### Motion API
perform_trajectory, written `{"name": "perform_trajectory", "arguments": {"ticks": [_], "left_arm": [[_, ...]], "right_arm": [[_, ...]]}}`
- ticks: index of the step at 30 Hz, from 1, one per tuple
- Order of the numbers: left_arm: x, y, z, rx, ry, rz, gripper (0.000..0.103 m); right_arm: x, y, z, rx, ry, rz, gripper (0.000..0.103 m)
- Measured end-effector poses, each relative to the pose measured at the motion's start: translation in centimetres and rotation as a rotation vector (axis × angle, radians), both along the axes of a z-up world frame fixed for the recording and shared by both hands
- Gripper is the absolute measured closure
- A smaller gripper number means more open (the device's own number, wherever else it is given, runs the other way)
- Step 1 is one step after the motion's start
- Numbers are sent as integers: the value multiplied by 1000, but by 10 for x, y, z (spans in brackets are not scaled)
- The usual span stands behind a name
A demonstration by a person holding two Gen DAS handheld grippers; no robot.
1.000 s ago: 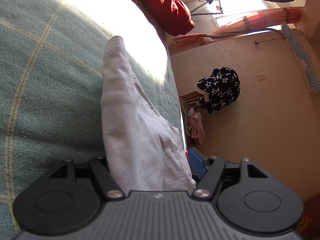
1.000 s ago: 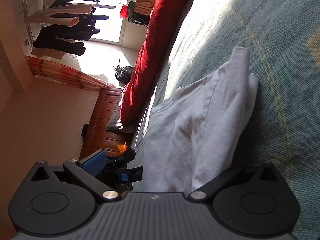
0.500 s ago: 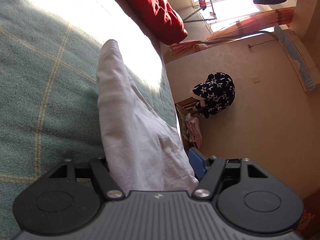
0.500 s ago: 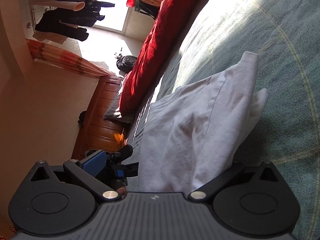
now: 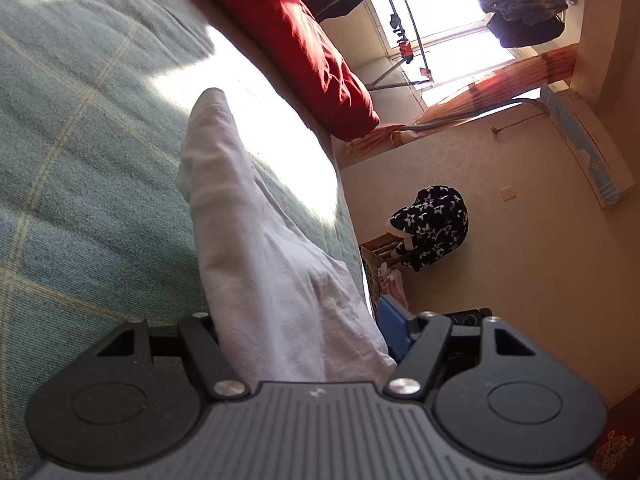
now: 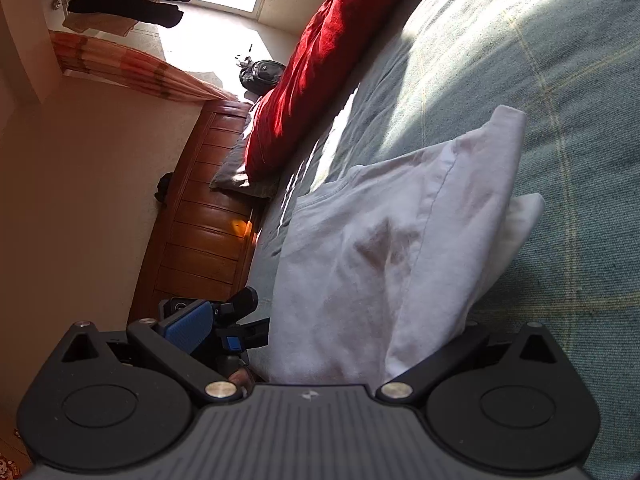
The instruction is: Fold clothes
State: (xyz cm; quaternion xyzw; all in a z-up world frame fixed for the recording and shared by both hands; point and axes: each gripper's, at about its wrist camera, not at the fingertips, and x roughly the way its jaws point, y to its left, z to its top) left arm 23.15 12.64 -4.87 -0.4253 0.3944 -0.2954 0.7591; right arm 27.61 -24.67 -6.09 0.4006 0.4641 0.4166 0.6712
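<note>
We are gripping the white garment (image 5: pixel 256 248) with both grippers, the left gripper (image 5: pixel 308 344) and the right gripper (image 6: pixel 320 344) each clamped on an edge of it, and it is draping onto the green checked bed (image 5: pixel 80 160) beside the red quilt (image 6: pixel 304 80).

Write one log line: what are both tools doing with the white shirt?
left tool: shut on white shirt | right tool: shut on white shirt | shirt stretched over green bedspread
</note>
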Motion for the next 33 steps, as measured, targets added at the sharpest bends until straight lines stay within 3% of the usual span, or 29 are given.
{"name": "perform_trajectory", "arguments": {"ticks": [12, 19, 33], "left_arm": [[-38, 125, 10, 17, -25, 161, 35], [-50, 204, 21, 59, -31, 264, 35], [-36, 345, 18, 132, -2, 434, 35]], "right_arm": [[5, 148, 20, -43, -1, 159, 0], [32, 243, 23, -22, -16, 250, 0], [77, 409, 14, 37, -9, 372, 0]]}}
